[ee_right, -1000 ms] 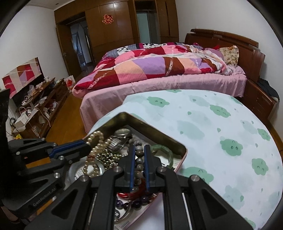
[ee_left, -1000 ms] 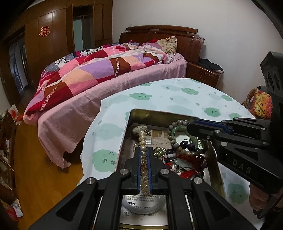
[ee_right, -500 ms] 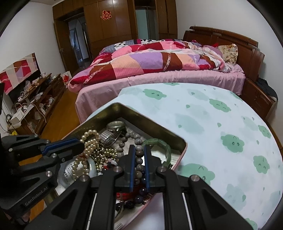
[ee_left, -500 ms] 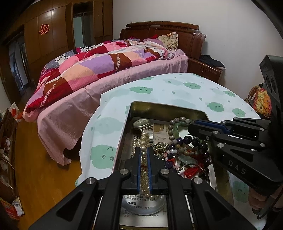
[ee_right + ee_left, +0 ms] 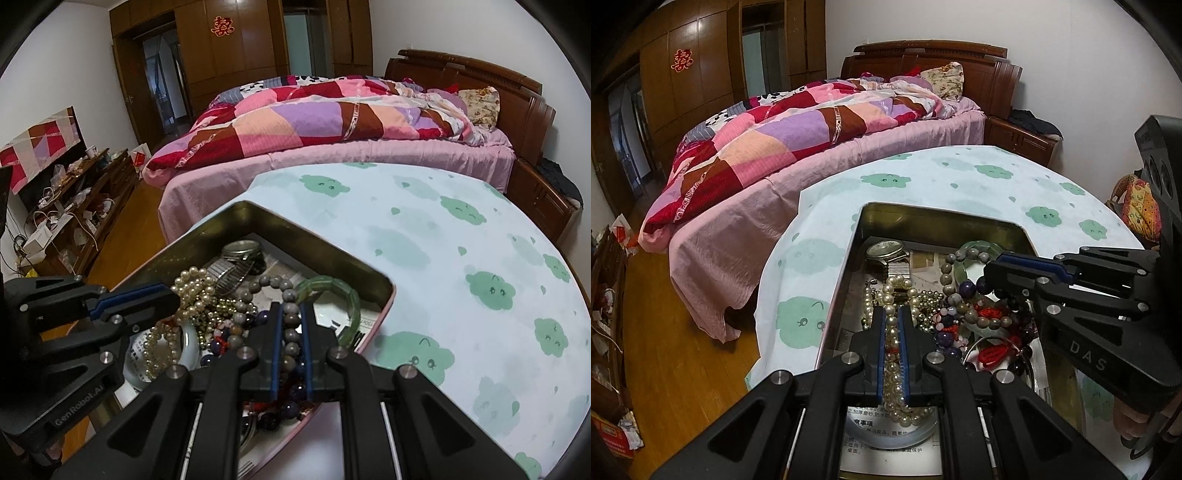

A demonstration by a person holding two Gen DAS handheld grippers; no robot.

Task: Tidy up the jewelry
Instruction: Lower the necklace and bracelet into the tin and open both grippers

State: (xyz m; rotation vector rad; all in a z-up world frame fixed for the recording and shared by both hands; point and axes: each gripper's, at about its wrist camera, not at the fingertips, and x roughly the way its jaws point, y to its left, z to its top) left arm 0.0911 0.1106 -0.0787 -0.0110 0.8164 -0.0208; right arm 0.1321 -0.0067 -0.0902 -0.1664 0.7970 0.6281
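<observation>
Jaws clenched: left gripper point(image 5: 892, 317) on pearls point(image 5: 892, 291), right gripper point(image 5: 291, 314) on grey beads point(image 5: 291, 334). Only right view shows the shelf point(image 5: 74, 206). Tin point(image 5: 945, 216) looms nearer than before.

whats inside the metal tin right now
The tin holds a wristwatch, a pearl strand pinched by the left gripper, a grey bead bracelet pinched by the right gripper, a green bangle and printed paper. The tangle hides what lies beneath.

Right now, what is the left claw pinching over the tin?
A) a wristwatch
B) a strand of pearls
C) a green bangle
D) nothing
B: the left claw is closed on the strand of pearls, which runs between its blue pads.
</observation>
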